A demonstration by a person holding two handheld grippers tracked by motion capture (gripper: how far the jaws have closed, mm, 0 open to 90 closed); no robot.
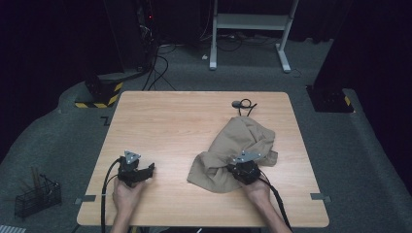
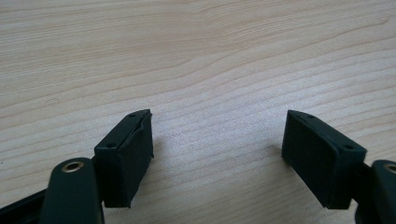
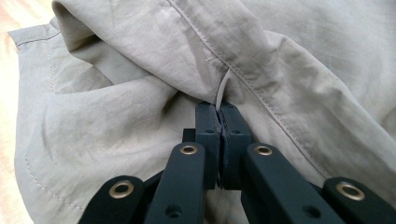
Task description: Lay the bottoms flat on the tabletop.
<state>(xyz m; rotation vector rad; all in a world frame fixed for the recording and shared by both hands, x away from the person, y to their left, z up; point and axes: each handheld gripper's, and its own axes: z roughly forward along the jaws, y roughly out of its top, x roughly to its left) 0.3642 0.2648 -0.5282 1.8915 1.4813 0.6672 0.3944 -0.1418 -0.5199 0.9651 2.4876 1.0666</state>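
Dark curtains and grey carpet ring the pale wood-grain desk [image 1: 184, 121], with a white metal frame [image 1: 250, 22] standing beyond it. On the desk's right half lies a crumpled beige cloth garment [image 1: 233, 145], a black cord [image 1: 243, 104] at its far end. My right gripper [image 3: 219, 116] has its jaws pressed together on a stitched fold at the garment's near edge. My left gripper [image 2: 217, 149] sits spread wide over bare wood, well apart from the garment.

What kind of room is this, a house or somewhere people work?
Probably a lab or studio for recording, not a house. One bare wooden table stands on grey carpet with dark curtains around, loose cables run over the floor, and yellow-black hazard tape marks a stand's foot.
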